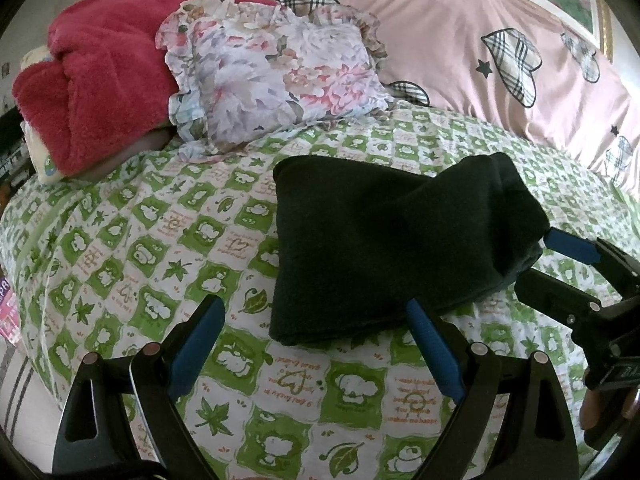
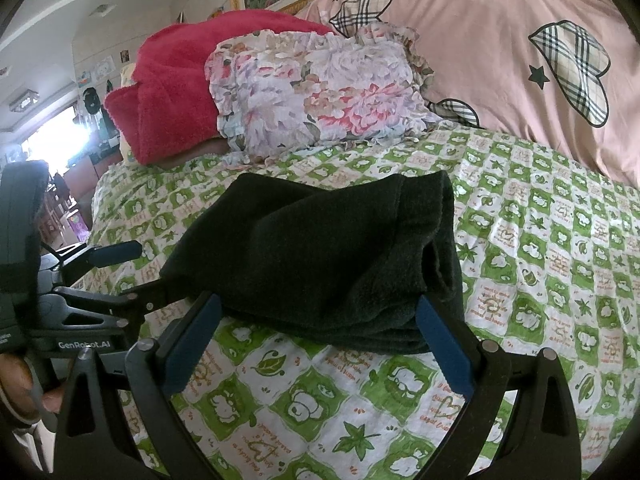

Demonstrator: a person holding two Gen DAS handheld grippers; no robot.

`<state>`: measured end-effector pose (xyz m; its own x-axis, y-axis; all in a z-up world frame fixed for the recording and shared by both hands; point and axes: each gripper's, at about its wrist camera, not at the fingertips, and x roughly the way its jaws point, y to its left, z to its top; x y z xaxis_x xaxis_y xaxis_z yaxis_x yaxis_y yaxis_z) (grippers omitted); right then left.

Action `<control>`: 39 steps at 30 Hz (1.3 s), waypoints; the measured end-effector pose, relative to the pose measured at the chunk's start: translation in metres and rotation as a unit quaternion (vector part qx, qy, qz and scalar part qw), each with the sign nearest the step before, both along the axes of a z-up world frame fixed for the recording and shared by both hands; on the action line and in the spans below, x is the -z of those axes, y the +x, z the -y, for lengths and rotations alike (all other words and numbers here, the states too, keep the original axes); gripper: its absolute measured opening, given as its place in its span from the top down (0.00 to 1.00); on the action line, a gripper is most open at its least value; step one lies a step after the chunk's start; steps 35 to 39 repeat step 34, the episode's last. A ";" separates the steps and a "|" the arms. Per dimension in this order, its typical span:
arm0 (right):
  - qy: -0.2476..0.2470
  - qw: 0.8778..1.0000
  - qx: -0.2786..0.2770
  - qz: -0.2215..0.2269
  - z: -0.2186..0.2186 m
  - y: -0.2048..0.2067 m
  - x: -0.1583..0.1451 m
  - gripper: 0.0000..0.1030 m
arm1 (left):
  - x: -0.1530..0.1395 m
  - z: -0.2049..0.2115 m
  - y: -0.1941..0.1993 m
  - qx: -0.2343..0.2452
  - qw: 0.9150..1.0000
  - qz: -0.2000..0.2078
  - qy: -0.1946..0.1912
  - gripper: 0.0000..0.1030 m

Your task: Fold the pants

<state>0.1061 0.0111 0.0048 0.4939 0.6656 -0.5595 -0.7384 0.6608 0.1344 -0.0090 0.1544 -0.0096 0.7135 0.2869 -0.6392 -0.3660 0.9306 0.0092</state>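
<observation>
Both claws, left gripper (image 1: 316,344) and right gripper (image 2: 318,344), gaped wide beside the folded pants (image 1: 384,248) on the bed (image 1: 160,232); a stray nudge could've undone that loose top layer.

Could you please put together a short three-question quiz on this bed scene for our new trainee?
1. True or false: the black pants lie spread out flat at full length.
2. Which lies beside the floral pillow: A) red fleece blanket B) blue towel C) laptop?
3. Are the right tongs and the left tongs open or shut?

Key
1. False: they are folded into a compact bundle on the green checked sheet.
2. A.
3. Both open, gripping nothing.
</observation>
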 end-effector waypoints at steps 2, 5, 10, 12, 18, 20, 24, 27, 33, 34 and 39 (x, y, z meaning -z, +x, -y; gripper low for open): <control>0.001 1.000 0.004 0.001 -0.002 0.002 -0.003 0.05 | -0.003 -0.004 0.002 0.003 1.000 0.002 -0.015 0.10; 0.007 1.000 0.013 0.005 0.003 0.007 -0.008 0.05 | -0.011 -0.008 0.007 0.007 0.999 0.010 -0.033 0.10; 0.007 1.000 0.022 0.006 0.007 0.012 -0.011 0.05 | -0.015 -0.008 0.012 0.006 0.999 0.014 -0.028 0.10; 0.007 1.000 0.024 0.005 0.007 0.012 -0.011 0.05 | -0.015 -0.007 0.013 0.007 1.000 0.015 -0.023 0.10; 0.008 1.000 0.027 0.003 0.008 0.012 -0.011 0.05 | -0.015 -0.004 0.014 0.011 1.000 0.013 -0.013 0.10; 0.009 1.000 0.029 0.003 0.009 0.012 -0.011 0.05 | -0.015 -0.003 0.014 0.012 1.000 0.013 -0.011 0.10; 0.011 1.000 0.030 0.002 0.012 0.012 -0.011 0.05 | -0.016 -0.002 0.015 0.012 1.000 0.012 -0.010 0.10; 0.011 0.999 0.030 0.003 0.013 0.011 -0.012 0.05 | -0.017 -0.002 0.015 0.013 1.000 0.011 -0.008 0.10; 0.011 0.999 0.031 0.003 0.013 0.009 -0.013 0.05 | -0.018 -0.001 0.016 0.015 1.000 0.010 -0.008 0.10; 0.011 0.999 0.031 0.003 0.013 0.009 -0.013 0.05 | -0.019 0.000 0.017 0.016 1.000 0.010 -0.009 0.10; 0.011 0.999 0.031 0.003 0.013 0.009 -0.013 0.05 | -0.019 0.000 0.017 0.016 1.000 0.010 -0.009 0.10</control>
